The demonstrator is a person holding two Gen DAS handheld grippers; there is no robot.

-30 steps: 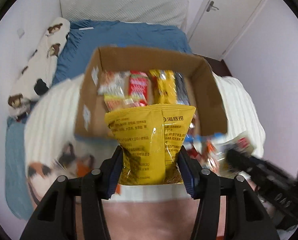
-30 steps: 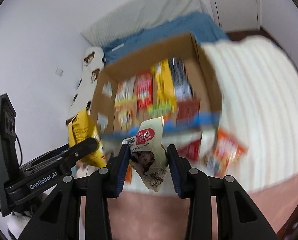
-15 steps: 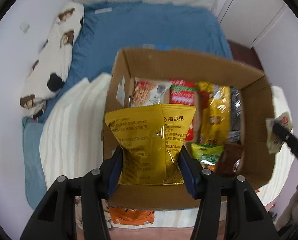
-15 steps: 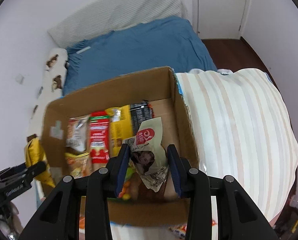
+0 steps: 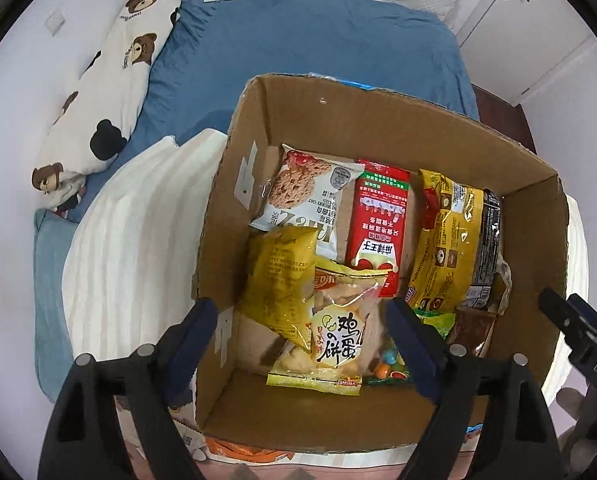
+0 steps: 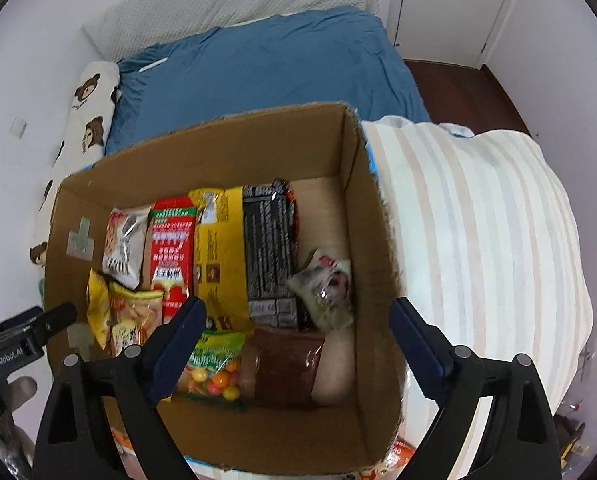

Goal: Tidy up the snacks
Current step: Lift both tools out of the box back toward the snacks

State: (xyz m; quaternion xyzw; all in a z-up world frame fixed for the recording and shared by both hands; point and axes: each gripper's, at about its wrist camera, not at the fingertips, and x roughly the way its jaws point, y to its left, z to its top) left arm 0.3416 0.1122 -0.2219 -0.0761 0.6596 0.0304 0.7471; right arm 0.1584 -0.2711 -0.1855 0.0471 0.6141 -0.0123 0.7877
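Now left gripper (image 5: 300, 330), right gripper (image 6: 296, 330) both opening, nothing gripped, above box (image 5: 378, 120)

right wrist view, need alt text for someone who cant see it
An open cardboard box on a bed holds rows of snack packets; the right gripper hangs above it, its jaws opening, nothing between them. A small pale packet lies inside by the right wall, beside a black packet.

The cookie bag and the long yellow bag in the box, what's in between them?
A red packet lies between the cookie bag and the long yellow bag, in both views.
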